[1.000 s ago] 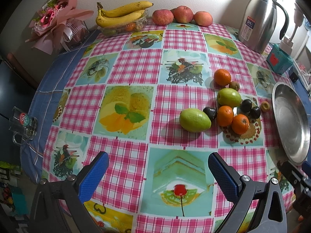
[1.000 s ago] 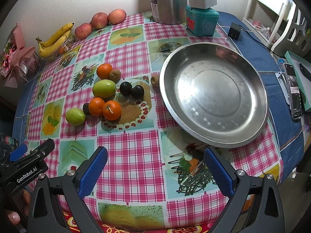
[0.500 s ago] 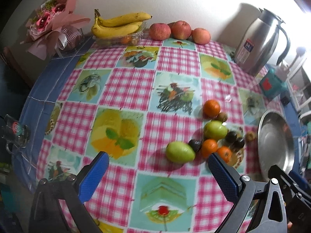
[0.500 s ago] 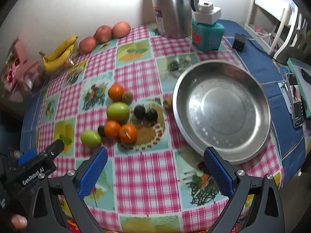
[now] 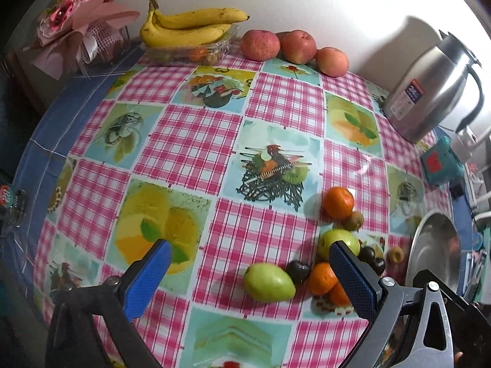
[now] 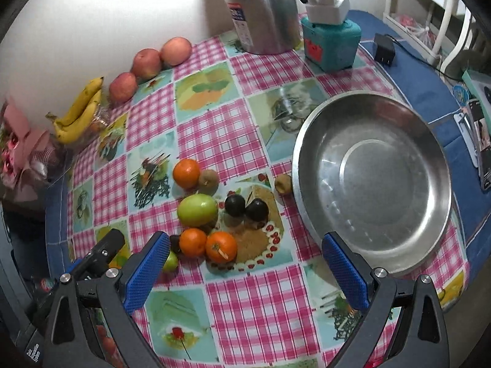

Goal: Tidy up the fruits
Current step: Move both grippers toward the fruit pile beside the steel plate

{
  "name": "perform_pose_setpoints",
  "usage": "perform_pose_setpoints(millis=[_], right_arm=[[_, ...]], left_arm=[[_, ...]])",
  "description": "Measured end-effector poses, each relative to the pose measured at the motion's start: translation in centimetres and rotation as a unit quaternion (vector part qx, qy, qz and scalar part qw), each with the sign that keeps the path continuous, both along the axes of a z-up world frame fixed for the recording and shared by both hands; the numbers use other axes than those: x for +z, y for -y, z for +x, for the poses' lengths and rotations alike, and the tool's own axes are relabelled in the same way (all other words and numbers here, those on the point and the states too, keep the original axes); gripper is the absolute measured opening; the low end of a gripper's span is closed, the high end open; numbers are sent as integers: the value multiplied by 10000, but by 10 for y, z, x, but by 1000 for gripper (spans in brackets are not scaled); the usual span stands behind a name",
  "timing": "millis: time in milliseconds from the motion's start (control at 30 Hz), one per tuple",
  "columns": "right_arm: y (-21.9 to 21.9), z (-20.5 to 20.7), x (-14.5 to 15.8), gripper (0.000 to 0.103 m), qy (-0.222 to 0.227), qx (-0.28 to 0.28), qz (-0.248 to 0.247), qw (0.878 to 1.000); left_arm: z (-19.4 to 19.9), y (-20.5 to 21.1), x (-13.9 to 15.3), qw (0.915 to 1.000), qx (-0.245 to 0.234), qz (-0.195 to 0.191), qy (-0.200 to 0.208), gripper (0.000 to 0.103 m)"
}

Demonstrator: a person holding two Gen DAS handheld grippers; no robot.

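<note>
I held both grippers above the worktop [image 6: 254, 294] with nothing in them. The left gripper [image 5: 248, 276] had its jaws spread wide, and the pointed green fruit [image 5: 269, 282] lay between them, just ahead. The right gripper [image 6: 245, 263] also stood wide open; the cluster of oranges [image 6: 221, 247] sat ahead of its left jaw, and the steel pan [image 6: 373, 181] lay ahead of its right jaw.

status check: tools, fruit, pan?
Left tool open, empty. Right tool open, empty. Loose fruit cluster on checked tablecloth; round steel pan holds nothing. Path unobstructed.
</note>
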State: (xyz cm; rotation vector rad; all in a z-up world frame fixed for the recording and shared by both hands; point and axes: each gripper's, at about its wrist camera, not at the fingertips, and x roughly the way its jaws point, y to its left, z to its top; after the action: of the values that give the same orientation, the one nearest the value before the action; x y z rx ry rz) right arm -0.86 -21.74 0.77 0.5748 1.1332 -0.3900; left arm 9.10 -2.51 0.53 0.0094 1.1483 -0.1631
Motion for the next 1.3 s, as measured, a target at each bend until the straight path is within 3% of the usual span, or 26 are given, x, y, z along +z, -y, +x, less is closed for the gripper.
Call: perform_pose_setpoints(millis=[400,567,767,1067,1300], right_arm=[[-6,28,-20,99,-346,380,-248,9984],[-13,28,-34,99,-592,460,-187,9970],[-20,22,-36,99,-561,503,-44,9972],[-20,19,-43,99,-588,491,56,9970],[-21,19,-48,88,-558,513,162,9970]], left_arm=[[8,-10,-20,9995,118,103,-275,103],[2,-19,-23,9987,192,-174,-429,103],[-1,-18,-27,9988,248,-74,-418,103],[-1,-16,-45,9967,166,-119,-782,103],[0,-17,-55,9936,212,-173,-1099,103]])
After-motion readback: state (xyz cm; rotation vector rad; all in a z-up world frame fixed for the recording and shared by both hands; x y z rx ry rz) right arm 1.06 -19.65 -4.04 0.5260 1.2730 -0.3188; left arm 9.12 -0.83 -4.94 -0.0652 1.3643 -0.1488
